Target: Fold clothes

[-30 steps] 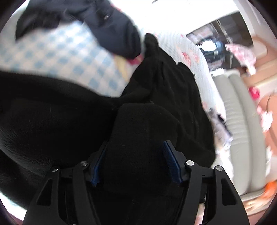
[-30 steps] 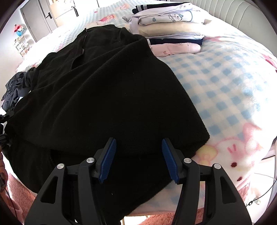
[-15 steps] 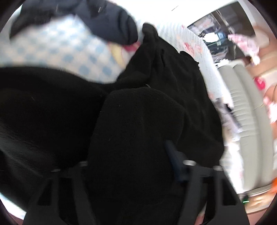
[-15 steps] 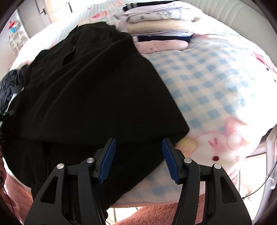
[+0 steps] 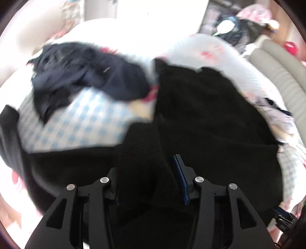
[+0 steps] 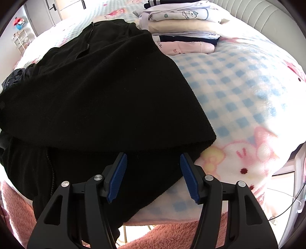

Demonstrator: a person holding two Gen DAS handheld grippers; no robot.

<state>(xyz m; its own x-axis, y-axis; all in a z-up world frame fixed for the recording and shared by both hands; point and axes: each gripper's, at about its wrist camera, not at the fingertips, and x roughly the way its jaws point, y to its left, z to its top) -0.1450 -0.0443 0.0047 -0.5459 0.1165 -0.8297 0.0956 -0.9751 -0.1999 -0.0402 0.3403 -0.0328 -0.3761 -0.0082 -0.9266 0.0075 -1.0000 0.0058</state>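
A black fleece zip jacket (image 6: 99, 95) lies spread on the bed, partly folded over itself. My right gripper (image 6: 153, 178) is open and empty just above the jacket's near hem at the bed's front edge. In the left wrist view the same jacket (image 5: 200, 118) fills the middle. My left gripper (image 5: 147, 182) has a thick fold of the black fleece between its fingers; the left pad is hidden by cloth, the right blue pad (image 5: 180, 182) shows beside the fold. The view is blurred.
A stack of folded clothes (image 6: 183, 30) sits at the far side of the checked blanket (image 6: 239, 92). A crumpled navy garment (image 5: 86, 76) lies on the bed past the jacket. The grey padded headboard (image 6: 267, 17) is at the back right. Pink rug (image 6: 172, 235) below.
My left gripper has swung and lifted with the fleece fold, so the navy garment and blanket shifted down in its view. My right gripper drew back slightly and stays open.
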